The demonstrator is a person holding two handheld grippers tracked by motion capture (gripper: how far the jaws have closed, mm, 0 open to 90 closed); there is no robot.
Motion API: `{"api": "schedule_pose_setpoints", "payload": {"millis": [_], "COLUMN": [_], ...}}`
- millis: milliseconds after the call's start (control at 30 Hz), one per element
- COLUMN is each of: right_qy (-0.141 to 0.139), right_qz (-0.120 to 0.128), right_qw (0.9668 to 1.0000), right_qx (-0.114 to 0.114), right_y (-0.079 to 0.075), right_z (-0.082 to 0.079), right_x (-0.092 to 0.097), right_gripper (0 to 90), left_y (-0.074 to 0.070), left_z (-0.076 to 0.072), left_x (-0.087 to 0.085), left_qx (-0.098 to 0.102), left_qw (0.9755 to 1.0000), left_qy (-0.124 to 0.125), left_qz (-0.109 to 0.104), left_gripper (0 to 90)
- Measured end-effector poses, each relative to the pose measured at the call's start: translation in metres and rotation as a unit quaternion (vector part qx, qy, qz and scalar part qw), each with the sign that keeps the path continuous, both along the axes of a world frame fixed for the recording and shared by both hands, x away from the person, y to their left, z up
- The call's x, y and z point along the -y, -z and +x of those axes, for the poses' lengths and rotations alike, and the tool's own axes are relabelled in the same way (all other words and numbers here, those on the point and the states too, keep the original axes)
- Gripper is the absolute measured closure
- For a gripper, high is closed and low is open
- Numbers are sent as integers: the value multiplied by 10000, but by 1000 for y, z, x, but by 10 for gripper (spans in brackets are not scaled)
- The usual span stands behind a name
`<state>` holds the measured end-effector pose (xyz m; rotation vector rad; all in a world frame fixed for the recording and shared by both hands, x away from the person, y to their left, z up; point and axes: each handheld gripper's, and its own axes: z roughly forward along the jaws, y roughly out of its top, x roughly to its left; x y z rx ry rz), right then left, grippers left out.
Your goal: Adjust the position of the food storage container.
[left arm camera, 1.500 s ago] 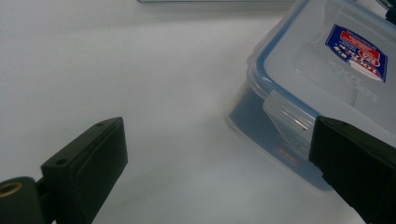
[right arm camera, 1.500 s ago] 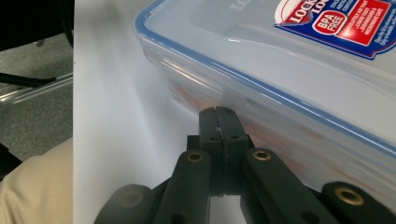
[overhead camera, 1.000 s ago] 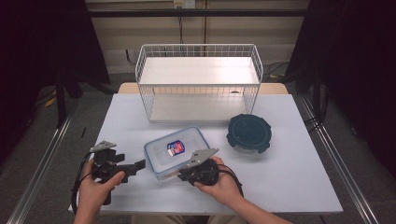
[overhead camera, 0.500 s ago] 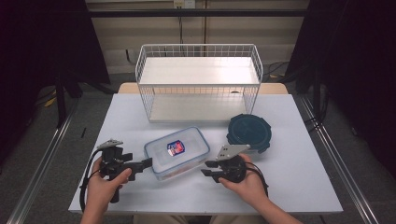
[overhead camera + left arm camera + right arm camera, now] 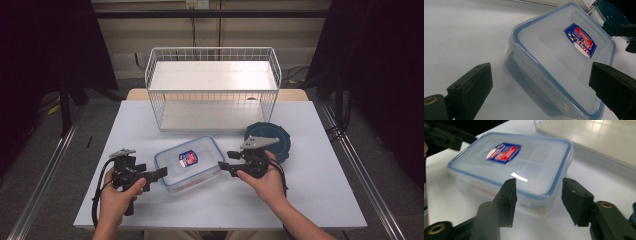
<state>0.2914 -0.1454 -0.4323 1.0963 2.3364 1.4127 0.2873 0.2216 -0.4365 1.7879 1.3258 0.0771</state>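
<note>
High view: a clear box (image 5: 189,163) with a blue-rimmed lid and a red-and-blue label lies flat at the table's (image 5: 320,210) near middle, between the two hand-held grippers. The left gripper (image 5: 159,173) rests at the box's left end, jaws spread wide with nothing between them; in the left gripper view the box's (image 5: 559,65) corner sits in the gap, untouched. The right gripper (image 5: 223,167) stands just off the box's right end, its jaws having just been opening; the right gripper view shows them parted before the box's (image 5: 511,170) side latch, nothing clamped. The step in hand appears to be working the side latches: each gripper would best meet a flap squarely, low on the wall, while the other steadies the box against sliding. Behind stands a white wire rack (image 5: 212,90), well apart; a round dark-blue lid (image 5: 277,137) lies just beyond the right hand (image 5: 267,182), near enough to be nudged if that hand swings outward.
</note>
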Motion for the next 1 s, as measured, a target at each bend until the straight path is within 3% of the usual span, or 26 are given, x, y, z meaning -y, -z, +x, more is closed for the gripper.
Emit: {"api": "schedule_pose_setpoints", "payload": {"millis": [100, 167, 367, 700, 733, 900, 1000], "right_qy": [83, 215, 403, 604, 653, 687, 558], "right_qz": [62, 226, 329, 256, 334, 358, 499], "right_qw": [9999, 9995, 9981, 9967, 9963, 9960, 9960], "right_qx": [-5, -82, -320, -468, -449, -436, -489], "right_y": [-1, -1, 2, 15, 17, 18, 19], "right_z": [7, 16, 31, 41, 42, 42, 41], "right_x": [-3, -6, -12, -14, -15, -17, -23], "right_gripper": [407, 355, 313, 325, 324, 310, 359], "left_y": [0, 0, 1, 4, 6, 6, 6], "left_z": [0, 0, 0, 0, 1, 1, 0], "left_x": [0, 0, 1, 1, 2, 5, 7], "left_qx": [-46, -29, 0, -49, -85, -127, -109], "left_qw": [10000, 10000, 9999, 9997, 9993, 9990, 9993], "left_qy": [7, -6, -62, -115, -164, -151, -115], "left_qz": [-14, -64, -137, -227, -334, -412, -330], "left_gripper": [50, 52, 57, 158, 177, 213, 232]}}
